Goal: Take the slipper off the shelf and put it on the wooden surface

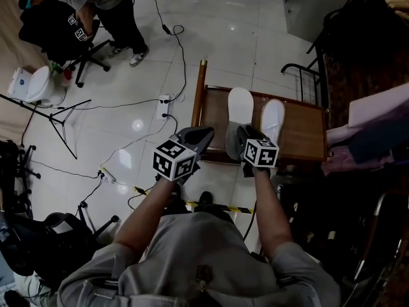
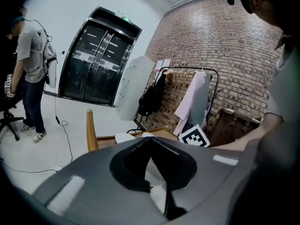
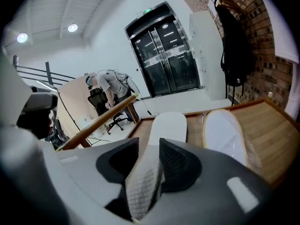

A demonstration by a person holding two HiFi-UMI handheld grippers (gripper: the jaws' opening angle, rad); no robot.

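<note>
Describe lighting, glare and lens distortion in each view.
Head view: dim overall, one glare spot on the tile floor, the white slipper and second slipper nearly blown out. Left gripper view: heavy fisheye bends the brick wall, corners vignetted black. Right gripper view: same fisheye and black corners, ceiling lights flare, the slipper's near end looms large.

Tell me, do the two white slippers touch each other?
Apart. The head view shows the wooden surface bare between the left slipper and the right slipper.
</note>
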